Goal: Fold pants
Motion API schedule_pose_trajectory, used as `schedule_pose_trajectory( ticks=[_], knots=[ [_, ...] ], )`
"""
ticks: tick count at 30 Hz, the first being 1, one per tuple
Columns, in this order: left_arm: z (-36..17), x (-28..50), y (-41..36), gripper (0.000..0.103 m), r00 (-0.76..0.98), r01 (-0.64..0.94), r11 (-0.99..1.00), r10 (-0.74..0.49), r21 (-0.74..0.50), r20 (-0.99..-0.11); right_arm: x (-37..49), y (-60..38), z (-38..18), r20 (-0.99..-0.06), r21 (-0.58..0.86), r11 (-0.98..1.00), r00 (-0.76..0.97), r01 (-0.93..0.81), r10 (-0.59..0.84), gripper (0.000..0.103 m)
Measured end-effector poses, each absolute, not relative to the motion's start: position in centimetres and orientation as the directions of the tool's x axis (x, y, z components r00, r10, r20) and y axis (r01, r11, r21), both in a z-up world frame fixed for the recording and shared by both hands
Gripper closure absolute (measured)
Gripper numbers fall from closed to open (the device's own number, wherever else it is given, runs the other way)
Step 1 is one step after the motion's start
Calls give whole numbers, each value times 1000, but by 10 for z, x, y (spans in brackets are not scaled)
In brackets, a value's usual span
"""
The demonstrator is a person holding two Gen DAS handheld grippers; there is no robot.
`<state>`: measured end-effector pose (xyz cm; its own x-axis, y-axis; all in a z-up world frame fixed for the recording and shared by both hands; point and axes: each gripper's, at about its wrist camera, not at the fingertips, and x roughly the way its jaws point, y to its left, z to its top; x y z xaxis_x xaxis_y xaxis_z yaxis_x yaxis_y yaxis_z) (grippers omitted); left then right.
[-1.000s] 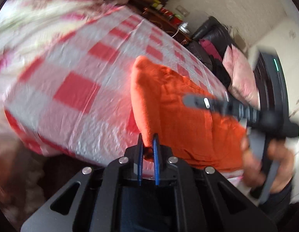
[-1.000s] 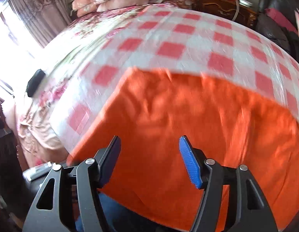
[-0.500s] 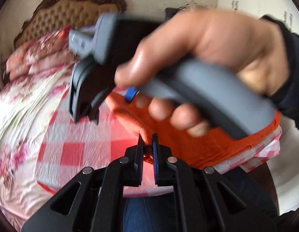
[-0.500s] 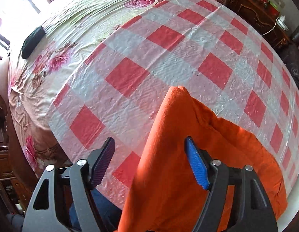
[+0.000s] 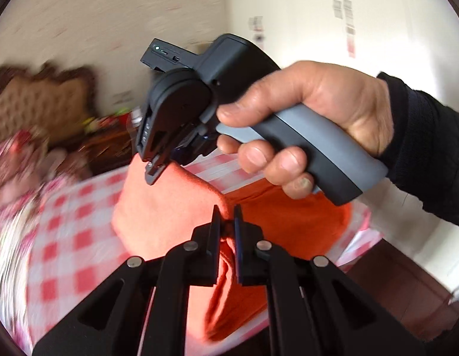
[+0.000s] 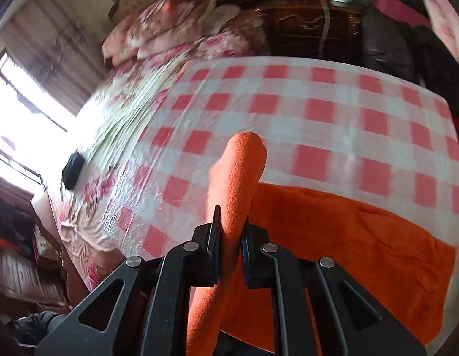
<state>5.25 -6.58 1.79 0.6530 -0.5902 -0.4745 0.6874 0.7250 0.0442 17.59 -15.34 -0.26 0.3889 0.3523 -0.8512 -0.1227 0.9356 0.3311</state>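
Orange fleece, the pants (image 6: pixel 342 237), lay along the near edge of the bed, on the red-and-white checked cover (image 6: pixel 333 112), with one edge lifted clear of it. In the right wrist view a raised fold of that cloth ran from about 6 o'clock up toward 12 o'clock and passed between the jaws of the right tool (image 6: pixel 231 231), which were closing; the pads looked already pressed on the fleece. In the left wrist view the left tool (image 5: pixel 226 222) was clenched on a bunched bit of the same cloth at about 6 o'clock. The person's right hand (image 5: pixel 306 124) filled 1 to 3 o'clock there, wrapped around the other tool's grey handle.

The step in hand looked like lifting one edge to carry it over the rest. To do it well, both grips should have sat on the same edge, held level with each other, so the fleece hung flat and not twisted. The carry should have gone straight across toward the far side of the checked cover, with the edge laid down square before either grip was let go. Thick fleece bunches easily, so a slack span between the tools risked a crooked crease.
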Motion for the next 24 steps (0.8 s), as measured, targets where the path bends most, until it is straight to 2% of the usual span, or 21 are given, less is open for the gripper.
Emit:
schedule_pose_trajectory(
  ticks=[5,11,13,14,15,16,18,22,24],
  knots=[
    [-16,40,-164,96,612,759,635,-622,143,-489,147,-260,-28,-835,396,918,421,11,355,93],
    [-86,20,-223,94,671,725,620,-538,300,-510,137,-327,-104,-863,403,911,368,90,346,92],
    [-101,11,-227,88,695,708,616,-519,347,-498,138,-332,-122,-868,411,906,346,99,356,90],
    [-105,5,-228,75,710,696,613,-513,374,-482,138,-335,-125,-864,420,902,347,100,364,81],
    [-107,1,-228,60,719,689,614,-512,386,-470,136,-336,-126,-861,426,899,350,99,369,79],
    [-108,-3,-227,58,732,677,617,-508,401,-453,136,-337,-127,-854,436,895,356,92,380,78],
    [-110,-7,-229,57,731,680,606,-507,413,-457,135,-340,-127,-853,436,896,360,89,379,74],
    [-114,-7,-237,57,743,666,608,-488,432,-458,128,-340,-128,-859,416,906,364,83,360,73],
    [-114,-12,-242,62,736,673,600,-487,433,-469,127,-340,-128,-859,410,909,365,74,358,73]
  ],
)
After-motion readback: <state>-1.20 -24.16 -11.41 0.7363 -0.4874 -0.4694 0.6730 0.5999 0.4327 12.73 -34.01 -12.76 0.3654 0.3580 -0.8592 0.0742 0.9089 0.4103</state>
